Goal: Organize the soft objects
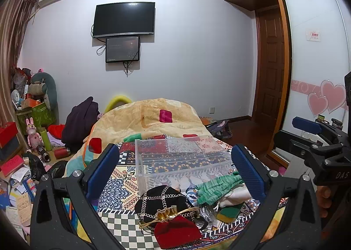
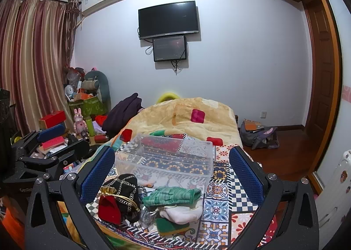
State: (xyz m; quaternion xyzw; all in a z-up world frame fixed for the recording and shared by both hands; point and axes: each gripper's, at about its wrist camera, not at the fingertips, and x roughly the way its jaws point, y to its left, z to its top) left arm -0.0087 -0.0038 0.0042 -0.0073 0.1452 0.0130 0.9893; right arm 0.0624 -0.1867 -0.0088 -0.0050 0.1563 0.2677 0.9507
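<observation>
A pile of soft things lies on the patterned bed cover: a red velvet pouch point(image 1: 177, 232) point(image 2: 108, 209), a black pouch with chain trim point(image 1: 161, 202) point(image 2: 124, 190), a green knitted glove point(image 1: 216, 187) point(image 2: 172, 195), a white cloth bag point(image 2: 182, 213) and a green-and-yellow piece point(image 1: 229, 211) point(image 2: 172, 227). Behind them stands a clear plastic box point(image 1: 182, 157) point(image 2: 166, 157), empty. My left gripper point(image 1: 175, 171) is open above the pile. My right gripper point(image 2: 172, 173) is open above the pile too; it shows at the right of the left wrist view.
An orange quilt point(image 1: 153, 118) point(image 2: 186, 116) is heaped at the far end of the bed. Boxes, toys and papers point(image 1: 26, 151) clutter the floor on the left. A bag point(image 2: 261, 135) lies on the wooden floor at the right, near the door.
</observation>
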